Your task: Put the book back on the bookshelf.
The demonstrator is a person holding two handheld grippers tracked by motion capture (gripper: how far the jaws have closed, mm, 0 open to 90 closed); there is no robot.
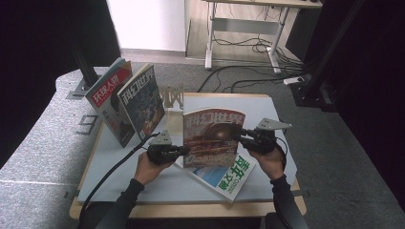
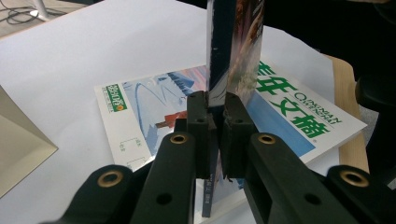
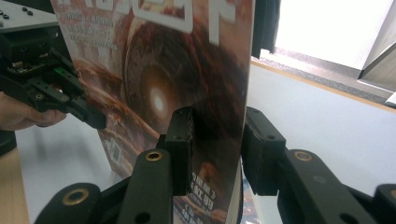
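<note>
1. Far left, at ten o'clock on the desk [image 1: 143,200], two magazines [image 1: 126,102] lean upright against a stand.
2. The left hand-held gripper [image 1: 184,151] comes in at nine o'clock of the red magazine [image 1: 212,136]; its jaws are clamped tight on the spine edge.
3. The red magazine stands upright at desk centre, over the green-titled magazine [image 1: 229,176], which lies flat at six o'clock.
4. The right hand-held gripper [image 1: 239,133] sits at three o'clock; its jaws straddle the cover's edge, partly apart, with a gap on one side. No firm grip there.
</note>
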